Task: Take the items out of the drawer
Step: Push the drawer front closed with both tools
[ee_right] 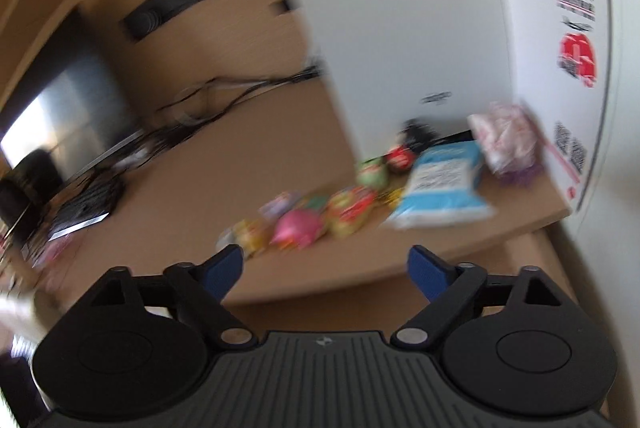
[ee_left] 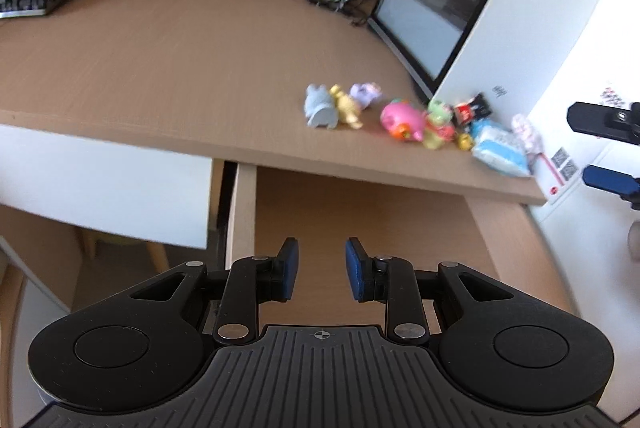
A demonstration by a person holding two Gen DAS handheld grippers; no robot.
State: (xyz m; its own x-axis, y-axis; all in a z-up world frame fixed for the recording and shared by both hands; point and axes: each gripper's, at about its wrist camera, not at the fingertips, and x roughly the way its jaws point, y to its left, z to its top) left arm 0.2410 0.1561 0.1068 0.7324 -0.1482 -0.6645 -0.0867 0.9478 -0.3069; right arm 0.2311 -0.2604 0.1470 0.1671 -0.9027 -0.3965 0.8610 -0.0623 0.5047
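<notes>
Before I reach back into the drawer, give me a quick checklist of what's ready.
1. Left gripper empty, jaws partly apart: ok.
2. Right gripper empty, jaws wide: ok.
3. Drawer pulled out under the desk: ok.
4. Items left in the drawer: cannot tell; only bare bottom shows.
5. Toys and blue packet resting on the desk near its front edge: ok.

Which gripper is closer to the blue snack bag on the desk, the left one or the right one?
Right. The right gripper, jaws wide and empty, is just in front of the blue snack bag. The left gripper is lower, over the open drawer.
</notes>
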